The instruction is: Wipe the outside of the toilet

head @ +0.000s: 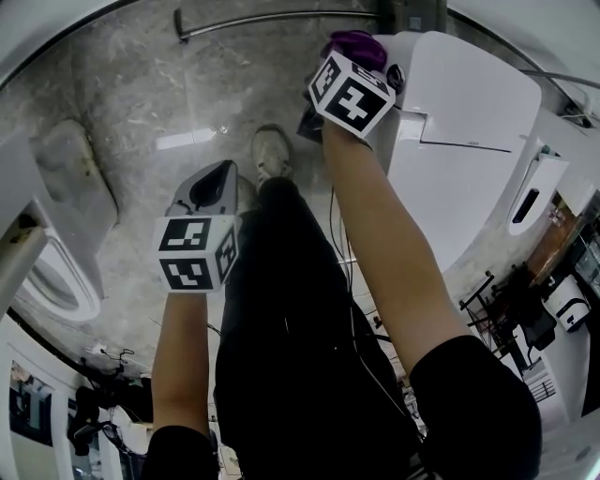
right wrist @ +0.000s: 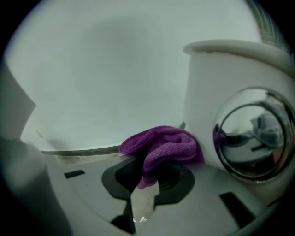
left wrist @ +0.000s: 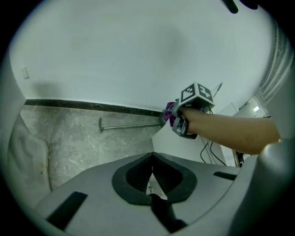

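Note:
The white toilet (head: 469, 131) stands at the right of the head view. My right gripper (head: 352, 56) is shut on a purple cloth (head: 356, 41) and holds it against the toilet's upper left corner. In the right gripper view the purple cloth (right wrist: 161, 146) bunches out of the jaws of the right gripper (right wrist: 147, 165), touching the white tank (right wrist: 203, 92) beside a round chrome flush button (right wrist: 251, 138). My left gripper (head: 223, 171) hangs lower left over the floor, away from the toilet. Its jaws are shut and hold nothing in the left gripper view (left wrist: 152, 159), which also shows the cloth (left wrist: 170, 112).
The floor is grey marble tile (head: 141, 94). A metal rail (head: 272, 19) runs along the far wall's base. A second white fixture (head: 56, 272) sits at the left. The person's legs and shoe (head: 272, 155) stand between the grippers. Black cables (head: 342, 244) trail beside the toilet.

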### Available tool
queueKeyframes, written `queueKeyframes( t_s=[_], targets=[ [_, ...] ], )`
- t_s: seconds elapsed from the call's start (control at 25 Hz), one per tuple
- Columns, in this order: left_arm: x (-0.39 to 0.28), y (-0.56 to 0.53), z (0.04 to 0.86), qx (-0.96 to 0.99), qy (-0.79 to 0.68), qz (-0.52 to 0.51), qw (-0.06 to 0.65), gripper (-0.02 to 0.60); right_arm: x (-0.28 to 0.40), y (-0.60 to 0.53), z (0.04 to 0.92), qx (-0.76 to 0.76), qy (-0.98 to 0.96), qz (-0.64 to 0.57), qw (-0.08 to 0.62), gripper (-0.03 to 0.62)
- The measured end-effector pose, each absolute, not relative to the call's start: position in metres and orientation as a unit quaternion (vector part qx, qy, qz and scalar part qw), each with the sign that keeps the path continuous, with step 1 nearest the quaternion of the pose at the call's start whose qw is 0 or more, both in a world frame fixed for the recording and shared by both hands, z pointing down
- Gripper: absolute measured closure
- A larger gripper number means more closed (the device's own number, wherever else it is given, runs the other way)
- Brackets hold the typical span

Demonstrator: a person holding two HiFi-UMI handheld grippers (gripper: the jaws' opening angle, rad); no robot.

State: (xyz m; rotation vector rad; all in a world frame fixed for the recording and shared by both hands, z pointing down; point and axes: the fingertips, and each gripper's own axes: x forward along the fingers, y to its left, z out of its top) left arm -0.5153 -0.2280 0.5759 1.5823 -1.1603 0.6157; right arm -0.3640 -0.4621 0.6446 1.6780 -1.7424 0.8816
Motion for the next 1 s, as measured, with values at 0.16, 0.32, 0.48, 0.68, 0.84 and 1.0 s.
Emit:
queueKeyframes(
  t_s=[0.16, 0.32, 0.48, 0.68, 0.84, 1.0],
  targets=[
    [-0.513, -0.225, 0.57, 0.654, -0.49, 0.25, 0.519, 0.572, -0.381, -0.455, 0.63, 0.581, -0.7, 0.314, 0.273, 0.532],
    [-0.513, -0.229, 0.551, 0.655, -0.5, 0.243, 0.512, 0.572, -0.391, -0.436, 0.596, 0.554, -0.737, 0.277, 0.269, 0.533],
    [-0.521, -0.236, 0.519, 0.662, -0.515, 0.233, 0.492, 0.572, -0.406, -0.417, 0.544, 0.535, -0.768, 0.253, 0.244, 0.533],
    [-0.524, -0.238, 0.455, 0.677, -0.524, 0.219, 0.468, 0.572, -0.402, -0.395, 0.457, 0.532, -0.789, 0.212, 0.224, 0.532],
    [-0.52, -0.229, 0.393, 0.688, -0.523, 0.211, 0.457, 0.572, -0.381, -0.368, 0.382, 0.542, -0.789, 0.193, 0.217, 0.532],
    [-0.514, -0.226, 0.325, 0.696, -0.528, 0.194, 0.446, 0.572, -0.35, -0.34, 0.3, 0.574, -0.776, 0.175, 0.193, 0.533]
  ],
)
